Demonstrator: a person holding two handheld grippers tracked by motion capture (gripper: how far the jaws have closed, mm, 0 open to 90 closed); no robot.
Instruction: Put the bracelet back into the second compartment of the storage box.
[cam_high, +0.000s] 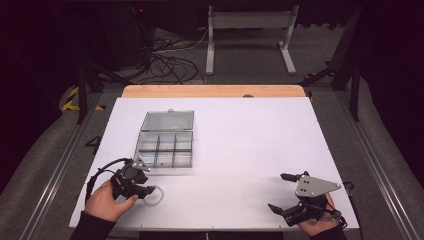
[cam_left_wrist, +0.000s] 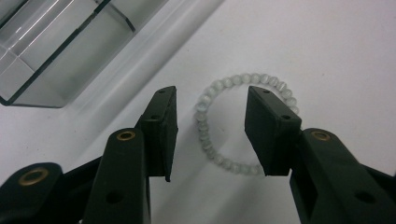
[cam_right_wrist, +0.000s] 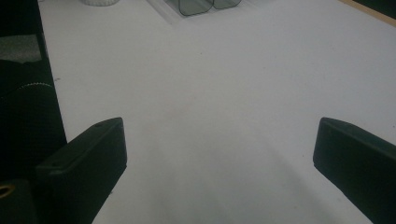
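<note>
Left tool (cam_left_wrist: 211, 128) hovering near the worktop's (cam_high: 240, 145) front left corner, half open, straddling one side of the bead bracelet (cam_left_wrist: 233, 84) lying flat there, pads not pressing yet. Probably aiming for the compartment box (cam_high: 165, 142) just behind. Pointing steeply downward. Right tool (cam_high: 290, 192) idling wide open, holding nothing, near the front right corner.

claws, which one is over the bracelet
The left claw: its jaws straddle the bead bracelet without pressing it. The right claw has bare table between its jaws.

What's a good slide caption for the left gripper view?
Left claw open over a pale beaded bracelet on the white table, beside a clear compartment box.
</note>
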